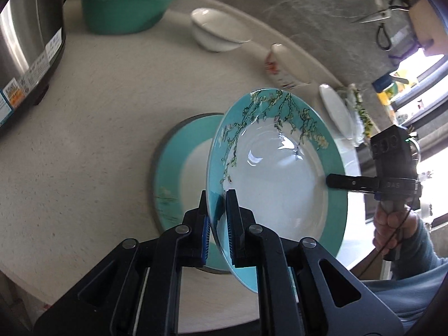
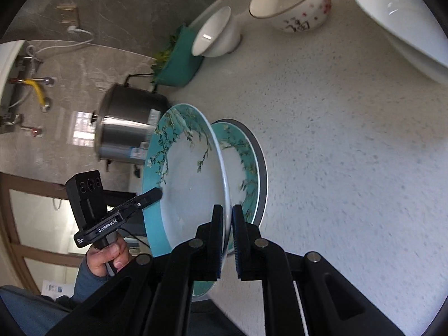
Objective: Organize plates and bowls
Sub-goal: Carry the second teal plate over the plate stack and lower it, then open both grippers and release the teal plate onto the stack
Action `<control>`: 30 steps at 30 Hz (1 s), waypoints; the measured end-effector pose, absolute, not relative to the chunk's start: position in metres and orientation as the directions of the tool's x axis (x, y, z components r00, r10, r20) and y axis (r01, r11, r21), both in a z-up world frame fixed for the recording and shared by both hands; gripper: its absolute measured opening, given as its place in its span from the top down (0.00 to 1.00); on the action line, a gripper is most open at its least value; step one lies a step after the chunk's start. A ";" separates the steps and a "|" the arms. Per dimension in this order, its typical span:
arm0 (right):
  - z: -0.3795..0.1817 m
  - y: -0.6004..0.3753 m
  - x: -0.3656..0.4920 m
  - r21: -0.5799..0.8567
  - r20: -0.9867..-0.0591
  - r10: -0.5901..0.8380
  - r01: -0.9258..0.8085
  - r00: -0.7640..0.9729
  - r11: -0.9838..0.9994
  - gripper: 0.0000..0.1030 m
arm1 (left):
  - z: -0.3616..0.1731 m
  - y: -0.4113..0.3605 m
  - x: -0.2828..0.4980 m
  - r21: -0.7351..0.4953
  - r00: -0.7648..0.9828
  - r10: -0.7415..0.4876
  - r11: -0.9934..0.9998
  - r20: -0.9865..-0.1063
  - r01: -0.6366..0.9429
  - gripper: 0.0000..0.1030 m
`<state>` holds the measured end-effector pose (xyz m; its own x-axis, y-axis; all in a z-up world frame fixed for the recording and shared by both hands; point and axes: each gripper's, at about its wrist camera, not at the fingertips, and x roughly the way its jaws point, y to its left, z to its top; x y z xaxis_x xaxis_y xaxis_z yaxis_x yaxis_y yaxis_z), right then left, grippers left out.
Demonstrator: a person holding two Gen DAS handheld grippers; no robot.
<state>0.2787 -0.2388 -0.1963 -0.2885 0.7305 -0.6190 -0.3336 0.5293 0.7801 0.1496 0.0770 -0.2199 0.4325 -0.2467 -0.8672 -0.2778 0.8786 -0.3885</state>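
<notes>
a: what is held in the containers on the counter (image 1: 84, 140)?

b: leafy greens are seen in the teal basin (image 1: 123, 8) near the back edge. the small white bowl (image 1: 215, 32) beside it and the flower-printed bowl (image 2: 291, 2) are seen empty. a steel cooker (image 1: 25, 53) is stood at the counter's left side.

a: and the tongs?

b: the left gripper (image 1: 217, 224) is closed on the near rim of a teal blossom-patterned plate (image 1: 280, 168), and the right gripper (image 2: 228, 235) is clamped on the opposite rim. the plate is held tilted in the air between them, just above a stack on the counter, where a second blossom plate (image 2: 243, 162) is laid on a grey-rimmed plate (image 2: 261, 168).

a: how are the hands posed?

b: each handle is wrapped by a fist, the right hand (image 1: 392, 224) and the left hand (image 2: 109, 254); both grippers are angled downward, and blue sleeves are seen behind.
</notes>
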 end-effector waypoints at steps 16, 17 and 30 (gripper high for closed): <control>-0.215 -0.215 0.270 0.656 -0.745 0.640 -0.379 -0.189 0.652 0.90 | -0.255 0.101 0.169 -0.286 0.387 -0.189 0.935 -0.902 -0.209 0.87; -0.213 -0.215 0.268 0.639 -0.757 0.628 -0.398 -0.178 0.658 0.90 | -0.253 0.100 0.167 -0.278 0.389 -0.181 0.938 -0.903 -0.207 0.86; -0.197 -0.179 0.234 0.397 -0.881 0.472 -0.603 -0.038 0.692 0.86 | -0.250 0.081 0.155 -0.120 0.370 -0.041 0.974 -0.928 -0.192 0.79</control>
<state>0.2337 -0.1786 -0.1965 -0.0384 0.4715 -0.8810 -0.6031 0.6920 0.3967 0.1555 0.0814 -0.2504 0.3697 -0.0413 -0.9282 -0.1924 0.9740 -0.1200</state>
